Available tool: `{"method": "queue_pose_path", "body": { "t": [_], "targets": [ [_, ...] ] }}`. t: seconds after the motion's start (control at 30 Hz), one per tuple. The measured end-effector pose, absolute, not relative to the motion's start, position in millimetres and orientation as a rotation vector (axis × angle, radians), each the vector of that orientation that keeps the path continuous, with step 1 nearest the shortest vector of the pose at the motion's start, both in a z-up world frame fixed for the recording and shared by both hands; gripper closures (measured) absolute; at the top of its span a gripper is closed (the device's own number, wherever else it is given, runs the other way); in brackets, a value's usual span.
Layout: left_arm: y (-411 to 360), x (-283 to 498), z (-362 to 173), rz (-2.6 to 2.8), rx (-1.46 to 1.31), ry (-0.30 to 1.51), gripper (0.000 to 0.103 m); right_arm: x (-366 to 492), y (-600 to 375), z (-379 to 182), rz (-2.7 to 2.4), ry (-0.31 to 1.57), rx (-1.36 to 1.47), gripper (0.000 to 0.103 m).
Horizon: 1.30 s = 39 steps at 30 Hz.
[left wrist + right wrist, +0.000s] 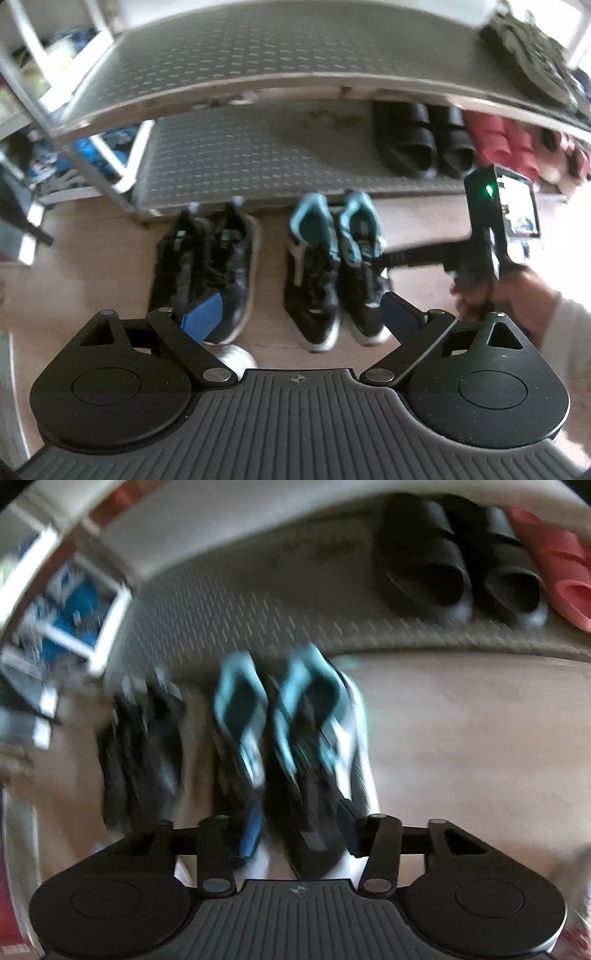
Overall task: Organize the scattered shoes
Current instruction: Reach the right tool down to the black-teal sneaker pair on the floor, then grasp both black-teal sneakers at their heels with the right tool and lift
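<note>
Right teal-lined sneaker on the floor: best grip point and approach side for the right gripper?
Take the right teal-lined sneaker at its heel collar, one finger inside the teal opening and one on the outer wall. Come from above and from its outer right side: the left sneaker of the pair sits tight against its other side, leaving little room there. The right gripper already straddles its toe end, jaws apart; contact is blurred.

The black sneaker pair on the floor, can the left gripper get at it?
Probably yes: the left gripper is open above the black sneaker pair, with nothing between them.
</note>
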<state>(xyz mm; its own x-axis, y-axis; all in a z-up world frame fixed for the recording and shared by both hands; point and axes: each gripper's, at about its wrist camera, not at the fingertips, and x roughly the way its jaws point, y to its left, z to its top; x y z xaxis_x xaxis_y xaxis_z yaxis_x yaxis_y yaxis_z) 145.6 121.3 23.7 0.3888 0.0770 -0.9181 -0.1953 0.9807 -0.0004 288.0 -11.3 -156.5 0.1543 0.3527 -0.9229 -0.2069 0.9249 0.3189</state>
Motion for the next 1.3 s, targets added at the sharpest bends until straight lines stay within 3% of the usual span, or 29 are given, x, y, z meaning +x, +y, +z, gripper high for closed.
{"method": "queue_pose_path", "body": {
  "t": [0.17, 0.3, 0.4, 0.47, 0.5, 0.53, 0.63, 1.03, 1.3],
  "targets": [
    [141, 154, 19, 0.197, -0.187, 1.168, 0.007, 325, 28, -190, 0.374, 1.375, 0.108, 0.046],
    [146, 160, 17, 0.202, -0.163, 1.168, 0.007, 337, 57, -222, 0.362, 1.392, 0.024, 0.031],
    [147, 161, 16, 0.204, -0.154, 1.167, 0.007, 333, 74, -242, 0.372, 1.386, -0.090, 0.033],
    [149, 160, 14, 0.203, -0.158, 1.169, 0.007, 326, 82, -252, 0.364, 1.354, -0.190, 0.037],
    [150, 160, 13, 0.204, -0.159, 1.171, 0.007, 321, 82, -253, 0.360, 1.315, -0.210, 0.045],
    [151, 160, 13, 0.207, -0.155, 1.171, 0.007, 315, 81, -251, 0.355, 1.283, -0.213, 0.073],
    [152, 158, 13, 0.213, -0.140, 1.164, 0.007, 300, 68, -232, 0.346, 1.250, -0.114, 0.080],
    [126, 150, 40, 0.218, -0.112, 1.075, 0.007, 193, -40, -66, 0.366, 0.980, 0.090, 0.082],
    [80, 152, 60, 0.087, -0.083, 0.987, 0.007, 240, -90, 56, 0.298, 0.767, 0.071, 0.082]
  ]
}}
